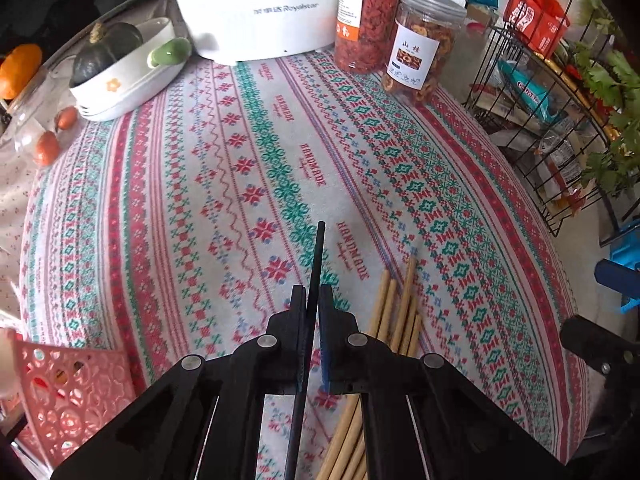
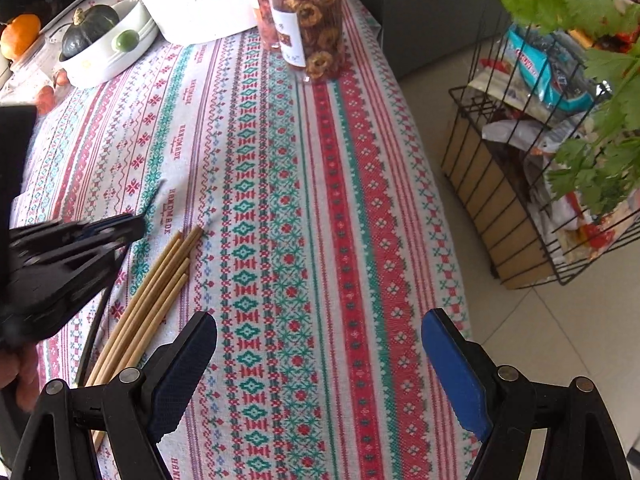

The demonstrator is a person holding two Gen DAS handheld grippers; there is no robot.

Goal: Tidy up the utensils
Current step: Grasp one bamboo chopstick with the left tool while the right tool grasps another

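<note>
- Right now my left gripper [image 1: 312, 300] has its fingers pressed together on a single black chopstick [image 1: 316, 264]; the stick runs up between the pads and its tip pokes out toward 12 o'clock in the left wrist view.
- Just beside that grip, at about 4 o'clock from it, lies a bundle of bamboo chopsticks [image 1: 394, 312] on the patterned tablecloth [image 1: 224, 184], their tips fanned slightly toward 12 o'clock.
- My right gripper [image 2: 320, 360] has its fingers spread wide with only tablecloth between them; nothing is held.
- From the right wrist view, the bamboo chopsticks sit at 10 o'clock of the right gripper, near its left finger [image 2: 184, 368], and the left gripper shows beyond them at 9 o'clock.
- At the far edge, around 11 o'clock, I see a white dish [image 1: 132, 84] holding a dark green squash [image 1: 108, 52], then a white appliance [image 1: 256, 12] and two jars of dried fruit [image 1: 424, 40] toward 1 o'clock.
- A pink perforated basket [image 1: 72, 392] sits at 8 o'clock in the left wrist view, and a black wire rack [image 2: 520, 216] of packets stands off the table at 3 o'clock.
</note>
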